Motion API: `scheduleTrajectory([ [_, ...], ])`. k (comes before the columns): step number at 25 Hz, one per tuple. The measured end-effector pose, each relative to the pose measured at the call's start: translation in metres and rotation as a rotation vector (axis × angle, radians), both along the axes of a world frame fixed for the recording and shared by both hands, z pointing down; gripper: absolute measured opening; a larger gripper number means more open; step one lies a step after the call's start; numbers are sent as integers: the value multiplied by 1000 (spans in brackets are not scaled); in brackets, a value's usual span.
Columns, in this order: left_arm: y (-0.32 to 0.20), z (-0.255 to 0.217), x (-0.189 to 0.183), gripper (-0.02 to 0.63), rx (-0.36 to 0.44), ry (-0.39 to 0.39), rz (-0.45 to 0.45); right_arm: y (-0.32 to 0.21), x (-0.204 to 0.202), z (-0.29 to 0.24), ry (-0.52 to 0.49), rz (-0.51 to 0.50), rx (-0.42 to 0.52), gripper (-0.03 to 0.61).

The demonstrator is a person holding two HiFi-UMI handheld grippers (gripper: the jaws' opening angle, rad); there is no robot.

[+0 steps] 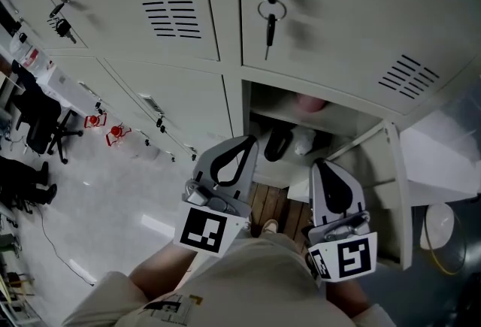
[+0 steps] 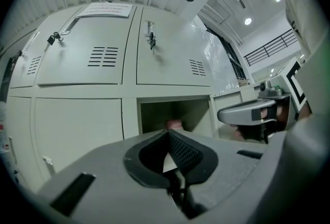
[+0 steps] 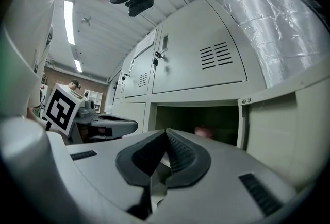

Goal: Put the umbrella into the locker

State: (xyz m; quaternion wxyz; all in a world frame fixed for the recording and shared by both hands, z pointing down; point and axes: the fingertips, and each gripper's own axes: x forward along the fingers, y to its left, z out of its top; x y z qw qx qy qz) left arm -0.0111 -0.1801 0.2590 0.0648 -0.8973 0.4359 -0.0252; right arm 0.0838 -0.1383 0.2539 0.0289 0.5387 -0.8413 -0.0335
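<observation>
Umbrella [image 1: 308, 101]: taken to be the pink rounded item inside the open locker [image 1: 259, 104]. Only a small part shows, so I cannot confirm its shape. In the head view it sits at about 2 o'clock from frame centre, deep in the compartment. No gripper touches it. The same pink item shows in the left gripper view at 12 o'clock just above the jaw tips, and in the right gripper view at about 1 o'clock from them.

Same opening, head view: a black thing [image 1: 278, 143] and a white thing [image 1: 304, 141] lie side by side at 6 o'clock from the pink item. I cannot tell what they are.

Locker door [image 1: 394, 190] stands swung open at 4 o'clock from frame centre.

Left gripper [image 1: 246, 140]: jaws together, pads meeting at the tip, nothing between them. It is held level in front of the opening, well apart from the umbrella.

Right gripper [image 1: 317, 163]: jaws also together and empty. It is level and sits at 3 o'clock from the left gripper.

Keys [image 1: 271, 13] hang from the lock of the closed door above, at 12 o'clock.

Office chair [image 1: 41, 126] stands on the floor at 9 o'clock.
</observation>
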Motion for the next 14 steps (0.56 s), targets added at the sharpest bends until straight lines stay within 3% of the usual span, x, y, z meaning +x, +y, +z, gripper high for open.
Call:
scheduleTrajectory([
  [14, -3, -1, 5, 8, 2, -21, 6, -5, 4, 7, -34, -4, -46, 8],
])
